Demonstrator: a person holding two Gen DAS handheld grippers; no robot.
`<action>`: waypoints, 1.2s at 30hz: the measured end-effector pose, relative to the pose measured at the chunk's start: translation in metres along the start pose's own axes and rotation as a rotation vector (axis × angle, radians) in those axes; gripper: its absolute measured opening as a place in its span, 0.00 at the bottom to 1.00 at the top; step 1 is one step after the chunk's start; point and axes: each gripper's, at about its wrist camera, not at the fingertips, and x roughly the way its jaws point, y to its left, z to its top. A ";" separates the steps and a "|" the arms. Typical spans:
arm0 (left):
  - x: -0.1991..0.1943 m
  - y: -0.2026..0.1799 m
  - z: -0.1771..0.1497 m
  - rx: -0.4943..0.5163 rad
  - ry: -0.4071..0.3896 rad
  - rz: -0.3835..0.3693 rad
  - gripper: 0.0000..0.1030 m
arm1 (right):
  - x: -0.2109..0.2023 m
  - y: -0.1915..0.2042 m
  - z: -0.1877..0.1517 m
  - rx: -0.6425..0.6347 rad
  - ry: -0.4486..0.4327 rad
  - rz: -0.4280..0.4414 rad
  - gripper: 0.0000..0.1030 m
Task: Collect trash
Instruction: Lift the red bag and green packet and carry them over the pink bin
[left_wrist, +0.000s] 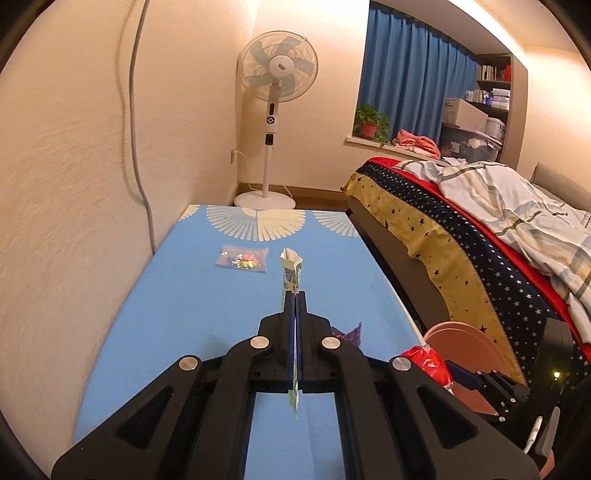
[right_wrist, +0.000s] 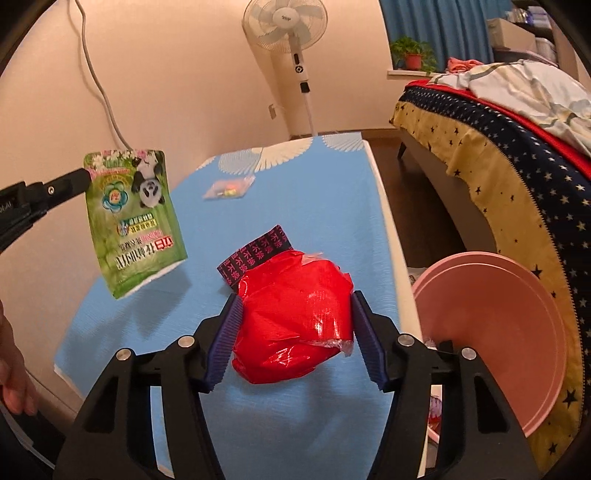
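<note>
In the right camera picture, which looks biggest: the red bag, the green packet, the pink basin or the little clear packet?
1. Pink basin
2. Red bag
3. Green packet
4. Clear packet, though it lies farthest away.

Green pouch (left_wrist: 291, 275): showing only its thin edge in the left wrist view, its middle hiding between the closed fingers.
Purple wrapper (right_wrist: 255, 254): lying half under the red plastic bag (right_wrist: 295, 317), its print too small to read.
Clear packet (left_wrist: 242, 257): its colourful contents blurring together.
Pink basin (right_wrist: 517, 332): running behind the right gripper (right_wrist: 295, 343), its base not showing.
</note>
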 end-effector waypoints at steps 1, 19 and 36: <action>-0.002 -0.002 -0.001 0.005 -0.001 -0.003 0.00 | -0.003 0.000 0.000 -0.004 -0.005 -0.001 0.57; -0.017 -0.019 -0.007 0.009 -0.019 -0.039 0.00 | -0.070 -0.011 0.016 -0.016 -0.145 -0.049 0.56; -0.010 -0.033 -0.007 0.021 -0.015 -0.082 0.00 | -0.092 -0.050 0.033 0.040 -0.213 -0.130 0.56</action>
